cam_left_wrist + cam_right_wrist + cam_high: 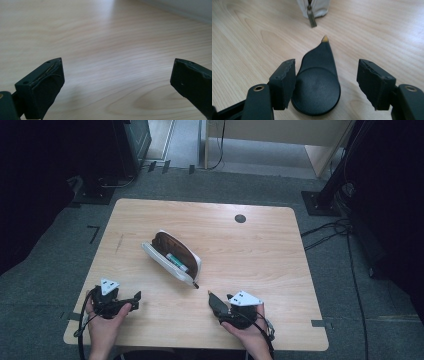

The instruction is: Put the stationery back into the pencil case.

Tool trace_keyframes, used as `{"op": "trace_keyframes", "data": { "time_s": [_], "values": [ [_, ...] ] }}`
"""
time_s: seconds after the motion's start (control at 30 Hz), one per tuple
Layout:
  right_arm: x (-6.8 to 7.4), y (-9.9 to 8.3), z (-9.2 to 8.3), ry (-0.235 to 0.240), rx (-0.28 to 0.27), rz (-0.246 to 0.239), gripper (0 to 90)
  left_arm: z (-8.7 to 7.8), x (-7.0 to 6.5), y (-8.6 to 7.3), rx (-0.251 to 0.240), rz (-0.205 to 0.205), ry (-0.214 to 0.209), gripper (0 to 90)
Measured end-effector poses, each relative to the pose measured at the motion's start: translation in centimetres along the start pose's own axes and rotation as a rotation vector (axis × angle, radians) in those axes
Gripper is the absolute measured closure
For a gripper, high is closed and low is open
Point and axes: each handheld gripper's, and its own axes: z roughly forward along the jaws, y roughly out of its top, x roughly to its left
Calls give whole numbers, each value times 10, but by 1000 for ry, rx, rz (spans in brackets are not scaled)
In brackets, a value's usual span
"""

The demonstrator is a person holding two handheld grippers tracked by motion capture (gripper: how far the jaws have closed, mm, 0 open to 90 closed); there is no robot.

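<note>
A white pencil pouch with a brown lining lies unzipped at the middle of the wooden table, a green-and-white pen inside it. Its end and zipper pull face the right gripper view. A flat black teardrop-shaped object with a yellow tip lies on the table near the front right. My right gripper stands open around it, the left pad close beside it and the right pad clear. My left gripper is open over bare wood at the front left.
A dark round cable hole sits near the table's far edge. Black stands and cables are on the grey carpet around the table. Bare wood stretches between the pouch and both hands.
</note>
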Motion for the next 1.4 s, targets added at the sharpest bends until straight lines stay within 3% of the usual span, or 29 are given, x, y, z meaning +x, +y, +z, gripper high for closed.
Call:
{"op": "trace_keyframes", "data": {
  "time_s": [0.07, 0.17, 0.23, 0.4, 0.67, 0.9, 1.0, 1.1, 1.23, 1.4],
  "values": [
    [1, -2, 1, 10, 2, 8, 308, -2, -12, 5, -19, 41, -46, 0],
    [3, -3, 3, -11, 18, -8, 310, -4, -26, 7, -35, 106, -108, 0],
    [4, -4, 4, -2, 25, -7, 312, -4, -32, 6, -38, 122, -156, 0],
    [8, -7, 8, -6, 46, -46, 376, -1, -42, 0, -51, 156, -222, 0],
    [11, -6, 10, 46, 37, -76, 412, 6, -53, -7, -43, 228, -340, 0],
    [22, 0, 18, 142, 49, -97, 413, 14, -69, -15, 2, 348, -424, 0],
    [27, 5, 22, 185, 50, -102, 414, 16, -76, -18, 13, 384, -445, 0],
    [30, 10, 23, 212, 52, -95, 414, 15, -81, -21, -9, 429, -390, 165],
    [31, 14, 25, 243, 51, -81, 414, 16, -81, -21, 10, 445, -419, 170],
    [32, 17, 28, 259, 56, -57, 414, 17, -88, -24, 25, 525, -413, 227]
  ]
}}
